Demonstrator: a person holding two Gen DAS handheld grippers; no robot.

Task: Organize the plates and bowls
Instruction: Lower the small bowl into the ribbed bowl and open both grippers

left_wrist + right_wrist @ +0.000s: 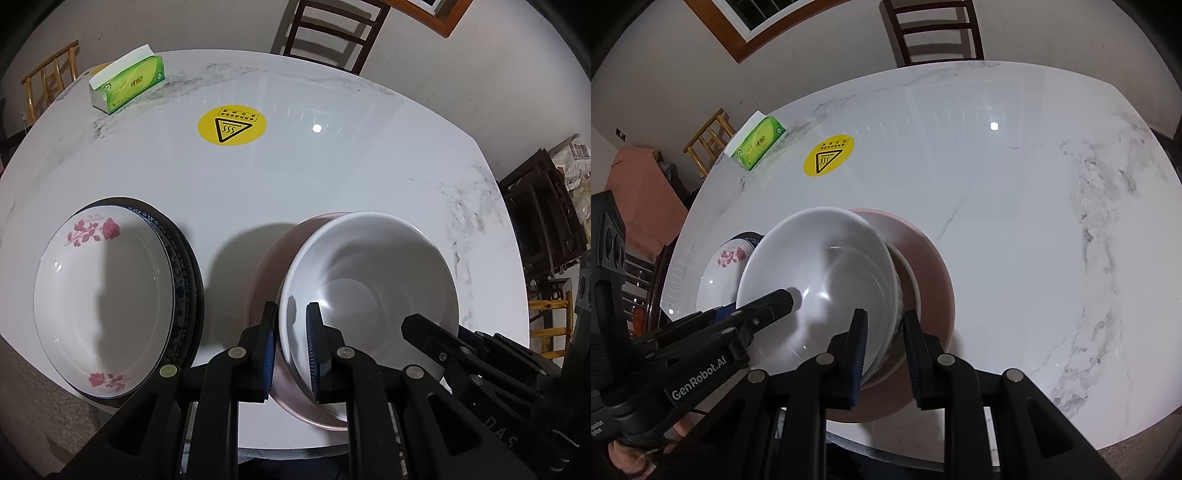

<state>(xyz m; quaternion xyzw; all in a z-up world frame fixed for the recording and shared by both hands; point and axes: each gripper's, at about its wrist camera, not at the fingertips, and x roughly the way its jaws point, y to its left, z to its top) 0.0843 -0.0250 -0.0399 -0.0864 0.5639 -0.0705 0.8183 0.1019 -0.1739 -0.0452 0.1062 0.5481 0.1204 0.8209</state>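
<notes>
White bowl being nested into the pink one

Both claws, left claw [291,332] and right claw [884,332], pinch the rim of the plain white ceramic bowl [369,280], tilted over the pink bowl [923,258]. At nine o'clock on the marble tabletop [332,166], the rose-patterned plate [107,302] already tops the dark plates; only setting down seems left.

A plain white round bowl [369,280] sat tilted inside a bigger pink bowl [923,258] near the table's front edge. To its left, a white plate with red roses [107,306] lay on top of a dark blue-patterned plate [184,280].
</notes>
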